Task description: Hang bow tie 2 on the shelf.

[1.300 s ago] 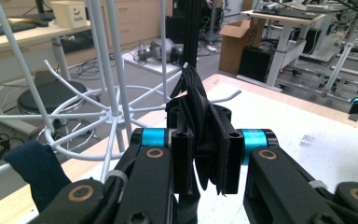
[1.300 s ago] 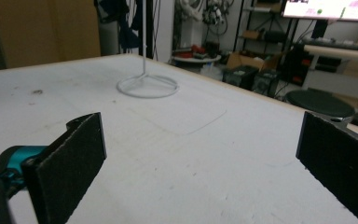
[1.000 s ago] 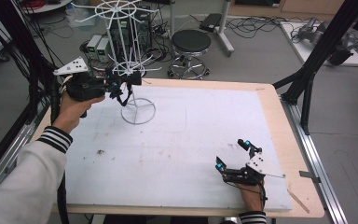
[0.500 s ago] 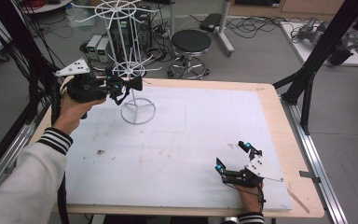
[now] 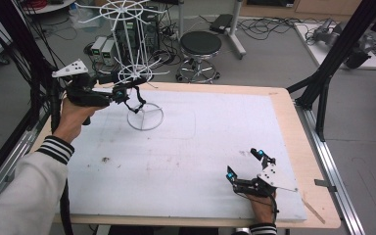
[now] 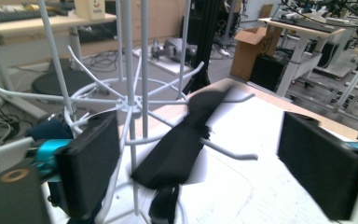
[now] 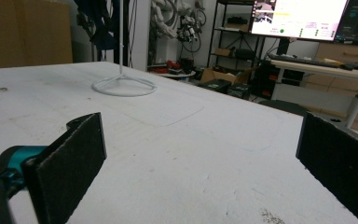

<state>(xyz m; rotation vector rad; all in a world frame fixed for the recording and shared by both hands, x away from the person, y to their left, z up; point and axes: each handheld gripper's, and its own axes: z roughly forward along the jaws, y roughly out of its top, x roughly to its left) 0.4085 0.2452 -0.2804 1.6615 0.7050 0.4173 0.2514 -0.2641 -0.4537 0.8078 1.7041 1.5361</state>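
Since a second ago the left claw (image 5: 127, 93) has been opening its jaws; they now stand wide, pads clear of the black strap (image 6: 177, 144) that hangs between them, draped over a prong of the white wire rack (image 5: 138, 78). That strap's long axis runs steeply down from the prong, just ahead of the left claw, so backing straight away looks like the likely next move. Well apart, near the worktop's (image 5: 215, 132) front edge, the right claw (image 5: 245, 164) rests wide, holding nothing.

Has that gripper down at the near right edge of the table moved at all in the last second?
No. The right gripper rests at the same spot by the near right corner of the white table mat, jaws open as before.
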